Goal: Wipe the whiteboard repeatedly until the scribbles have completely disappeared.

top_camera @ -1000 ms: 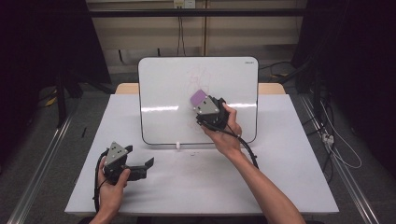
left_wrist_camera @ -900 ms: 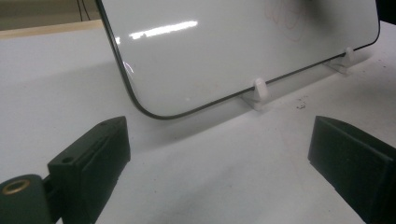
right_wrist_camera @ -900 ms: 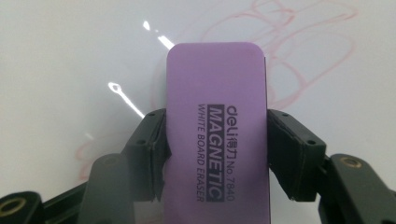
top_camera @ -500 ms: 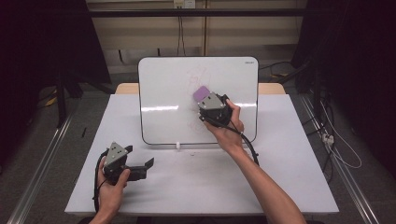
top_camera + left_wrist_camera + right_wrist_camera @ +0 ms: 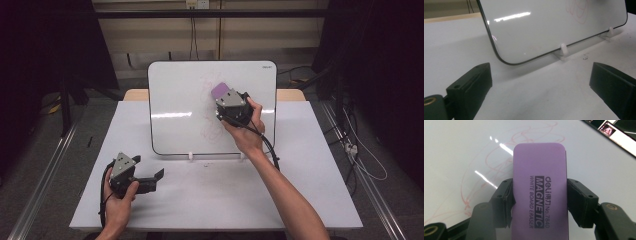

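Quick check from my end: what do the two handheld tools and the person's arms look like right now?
Both tools, left tool and right tool, are black-bodied with two blocky black jaws, a grey three-cornered plate on top and a trailing black cable. Brass-coloured screw holes show near the jaw bases. No sleeves show on the forearms.

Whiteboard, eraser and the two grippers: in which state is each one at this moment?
Whiteboard: standing tilted on two small white feet, with faint red scribbles on it.
Purple eraser: clamped between the jaws, label side up, at the scribbled area of the board.
Right gripper: shut on the purple eraser, held up at the board.
Left gripper: open, holding nothing, low over the table.
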